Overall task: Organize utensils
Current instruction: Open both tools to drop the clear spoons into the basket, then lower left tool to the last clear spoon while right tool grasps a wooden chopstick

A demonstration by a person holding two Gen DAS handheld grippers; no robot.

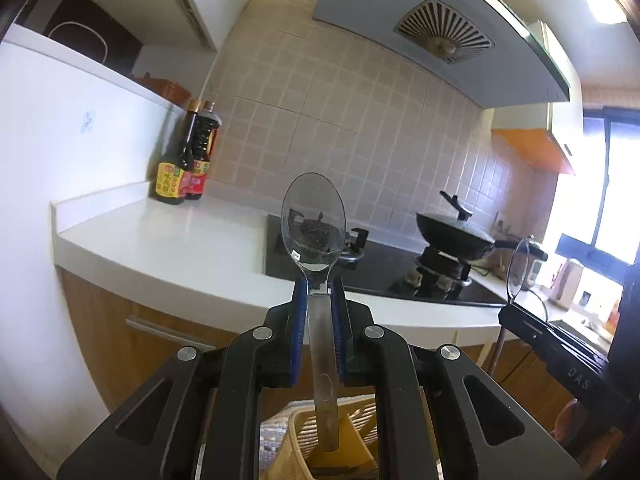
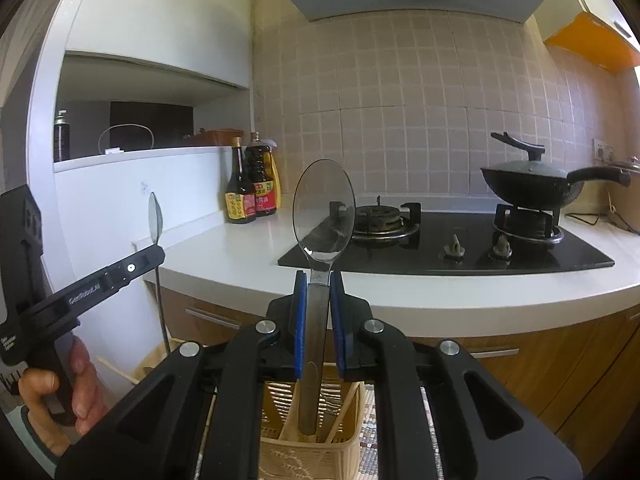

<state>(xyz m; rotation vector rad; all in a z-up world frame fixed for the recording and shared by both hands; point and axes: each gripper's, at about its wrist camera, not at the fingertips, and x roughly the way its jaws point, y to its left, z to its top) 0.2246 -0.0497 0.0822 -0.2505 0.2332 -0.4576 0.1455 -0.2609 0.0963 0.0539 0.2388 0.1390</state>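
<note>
Tools [image 1: 320, 300] [image 2: 319, 296] level, spoons [image 1: 313, 224] [image 2: 323, 216] upright

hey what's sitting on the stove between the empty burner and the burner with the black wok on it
Only bare black glass of the cooktop lies between the empty burner and the wok; two control knobs sit nearer the front edge. The right wrist view shows it.

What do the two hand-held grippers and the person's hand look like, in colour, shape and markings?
Both are matte black plastic with angular linkage arms, round silver pivot bolts and blue pads inside the fingers. The left hand-held gripper shows white lettering on its side in the right wrist view; the right hand-held gripper shows the letters "DAS" in the left wrist view. The bare hand ends in a teal cuff.
</note>
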